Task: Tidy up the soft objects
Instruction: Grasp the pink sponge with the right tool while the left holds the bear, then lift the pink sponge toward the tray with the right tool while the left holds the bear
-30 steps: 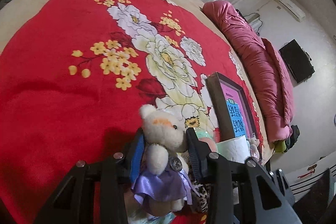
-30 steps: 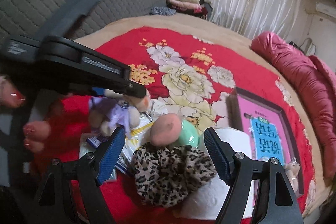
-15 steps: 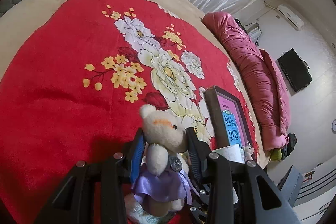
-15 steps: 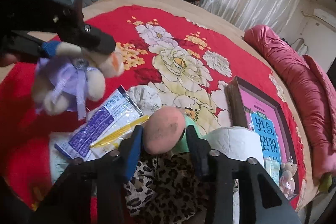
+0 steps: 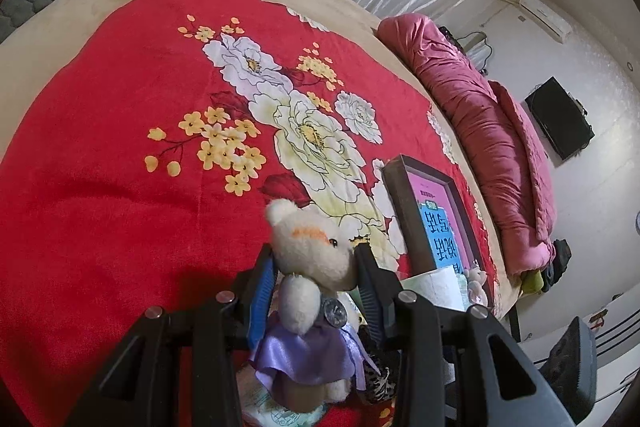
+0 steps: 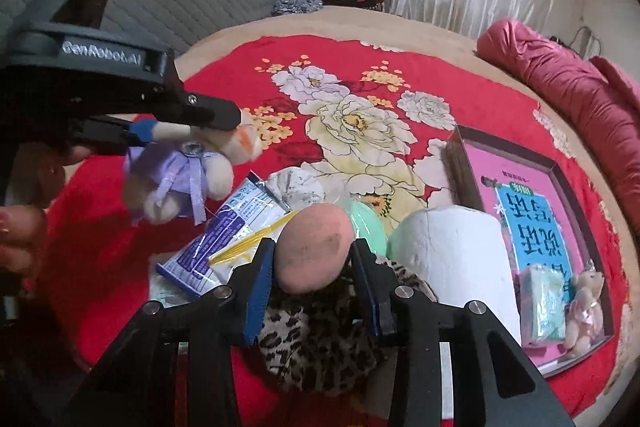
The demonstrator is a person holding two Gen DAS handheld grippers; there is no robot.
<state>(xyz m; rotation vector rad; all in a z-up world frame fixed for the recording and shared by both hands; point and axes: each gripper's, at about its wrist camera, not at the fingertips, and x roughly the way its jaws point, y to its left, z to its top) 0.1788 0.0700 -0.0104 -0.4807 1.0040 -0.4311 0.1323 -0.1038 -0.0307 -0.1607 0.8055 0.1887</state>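
Note:
My left gripper [image 5: 314, 269] is shut on a cream teddy bear in a purple dress [image 5: 310, 291] and holds it in the air above the red flowered blanket [image 5: 120, 147]. The bear also shows in the right wrist view [image 6: 188, 171], hanging from the left gripper [image 6: 224, 123]. My right gripper [image 6: 312, 263] is shut on a peach-pink soft egg-shaped sponge [image 6: 314, 253], just above a leopard-print soft item [image 6: 320, 339]. A green soft object [image 6: 366, 223] lies right behind the sponge.
A white paper roll [image 6: 452, 251] stands right of my right gripper. A dark framed tray [image 6: 560, 171] holds a pink sheet, a small green pack [image 6: 546, 307] and a tiny bear [image 6: 586, 311]. Blue-white plastic packets [image 6: 228, 231] lie left. A rolled pink quilt [image 5: 480, 115] borders the bed.
My right gripper closed on the pink sponge and lifted it slightly. My left gripper rose and moved away with the bear still in it.

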